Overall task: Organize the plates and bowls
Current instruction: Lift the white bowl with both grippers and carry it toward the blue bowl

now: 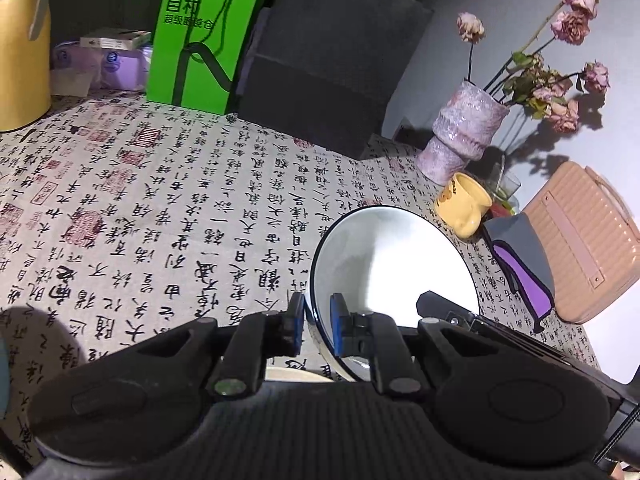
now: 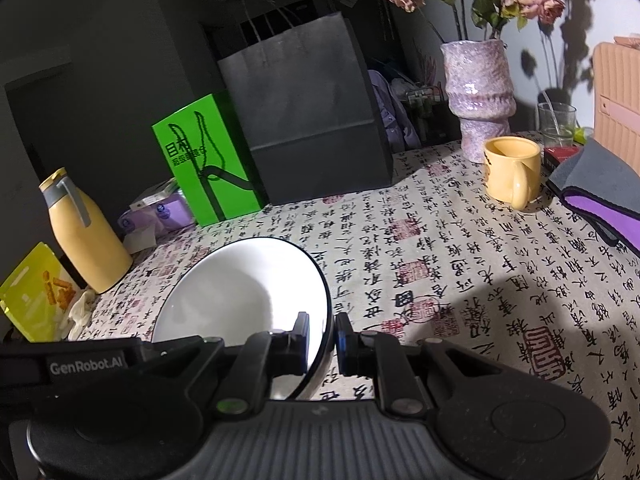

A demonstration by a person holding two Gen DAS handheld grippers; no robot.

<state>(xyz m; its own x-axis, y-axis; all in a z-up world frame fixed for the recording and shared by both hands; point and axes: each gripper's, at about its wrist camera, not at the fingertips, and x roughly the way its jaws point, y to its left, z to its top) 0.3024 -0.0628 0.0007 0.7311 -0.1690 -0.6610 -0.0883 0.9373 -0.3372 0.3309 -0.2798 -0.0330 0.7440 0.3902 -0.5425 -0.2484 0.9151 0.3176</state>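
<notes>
Calligraphy-printed cloth [image 1: 168, 200] covers the table beneath a white, dark-rimmed ceramic bowl [image 1: 396, 264], which is held tilted above it by both grippers at once. The left gripper [image 1: 318, 324] is nearly closed, its blue-padded fingers [image 1: 337, 326] pinching the bowl's rim from the bowl's left side. The right gripper [image 2: 323, 344] is likewise nearly closed, clamping the opposite rim of the same bowl [image 2: 240, 292]. A yellow ceramic mug [image 2: 510, 170] stands near a glittery pink vase of dried roses [image 2: 478, 96]. A green paper bag [image 2: 208, 160] stands just beside a dark grey paper bag [image 2: 308, 120], and a yellow flask [image 2: 82, 236] stands at the table's left edge.
</notes>
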